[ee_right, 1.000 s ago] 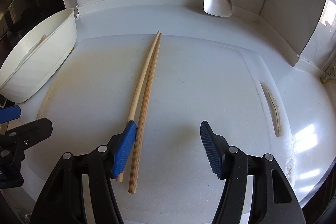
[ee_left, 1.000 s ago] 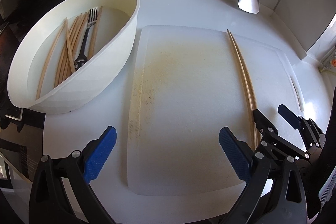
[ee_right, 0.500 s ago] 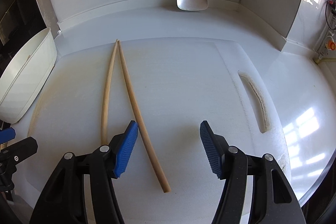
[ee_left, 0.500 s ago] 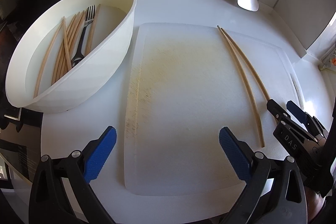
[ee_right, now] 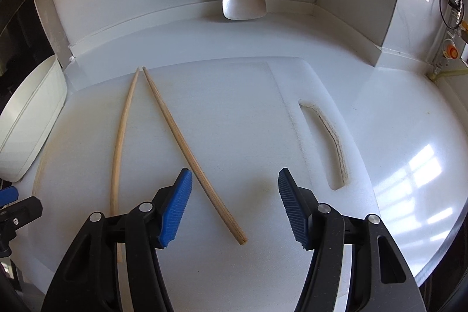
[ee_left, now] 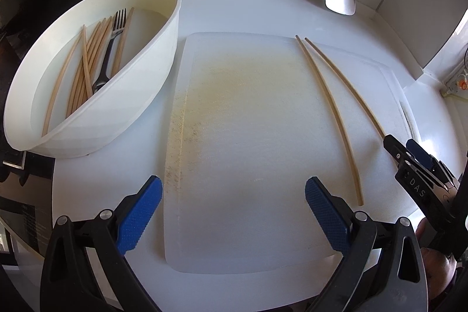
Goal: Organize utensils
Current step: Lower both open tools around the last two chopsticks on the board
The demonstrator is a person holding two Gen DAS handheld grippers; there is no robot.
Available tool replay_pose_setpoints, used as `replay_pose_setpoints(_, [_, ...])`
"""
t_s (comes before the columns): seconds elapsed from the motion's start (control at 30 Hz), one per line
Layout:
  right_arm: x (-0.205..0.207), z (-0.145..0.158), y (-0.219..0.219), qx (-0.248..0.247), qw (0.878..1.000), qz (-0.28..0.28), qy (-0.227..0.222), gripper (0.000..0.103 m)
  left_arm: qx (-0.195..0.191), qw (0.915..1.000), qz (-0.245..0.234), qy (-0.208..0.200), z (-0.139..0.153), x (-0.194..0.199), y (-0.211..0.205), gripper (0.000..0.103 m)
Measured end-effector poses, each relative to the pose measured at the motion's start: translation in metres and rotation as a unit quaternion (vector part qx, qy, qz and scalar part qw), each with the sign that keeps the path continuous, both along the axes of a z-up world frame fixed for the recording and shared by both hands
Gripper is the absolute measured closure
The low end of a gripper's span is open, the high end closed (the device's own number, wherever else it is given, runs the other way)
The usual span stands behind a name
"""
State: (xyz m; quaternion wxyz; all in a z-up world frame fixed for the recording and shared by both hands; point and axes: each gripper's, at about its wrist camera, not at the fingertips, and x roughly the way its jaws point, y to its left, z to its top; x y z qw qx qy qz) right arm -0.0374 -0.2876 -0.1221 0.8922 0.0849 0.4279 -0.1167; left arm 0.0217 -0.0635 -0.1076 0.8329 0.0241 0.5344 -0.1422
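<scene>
Two long pale wooden chopsticks lie loose on the white plastic cutting board (ee_left: 248,151), their far tips almost touching and their near ends splayed apart in a narrow V. The right-hand wooden chopstick (ee_right: 191,154) runs between the blue pads of the right gripper (ee_right: 235,208), whose jaws stand wide apart and touch nothing; its near end lies just ahead of the gap. The left-hand wooden chopstick (ee_right: 120,136) passes outside and under that gripper's left finger. In the left wrist view the same pair sits on the board's right part, the inner stick (ee_left: 330,113) well apart from the left gripper (ee_left: 234,215), which hangs over the board's near edge with its fingers spread and nothing held.

Judging by this, the step in hand is the pickup of the last loose sticks, not yet begun as a grasp. The next move calls for lowering the right gripper until both pads flank the stick, then closing on it; thin and round, it may roll or pivot when pinched near one end.

Left of the board stands the cream oval plastic tub (ee_left: 140,95), already holding several chopsticks and a dark-handled metal fork (ee_left: 109,54); that is the likely destination. A steel spatula (ee_right: 244,2) hangs at the back wall.
</scene>
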Motion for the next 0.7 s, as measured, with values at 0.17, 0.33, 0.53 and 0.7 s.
replay_pose_setpoints(0.17, [0.013, 0.002, 0.008, -0.037, 0.999, 0.039, 0.0, 0.044, -0.009, 0.9999, -0.006, -0.005, 0.003, 0.0, -0.006, 0.007])
replay_pose_setpoints(0.33, [0.031, -0.002, 0.017, -0.047, 0.998, 0.052, 0.005, 0.044, -0.009, 0.9999, -0.008, -0.006, 0.004, -0.002, -0.003, 0.007])
replay_pose_setpoints(0.53, [0.05, -0.004, 0.007, -0.02, 0.999, 0.025, -0.005, 0.044, -0.006, 1.0, -0.005, -0.002, 0.002, -0.004, 0.0, 0.007])
replay_pose_setpoints(0.7, [0.051, -0.005, -0.001, -0.016, 1.0, -0.004, -0.009, 0.044, -0.006, 1.0, -0.004, -0.002, 0.002, -0.004, 0.003, 0.007])
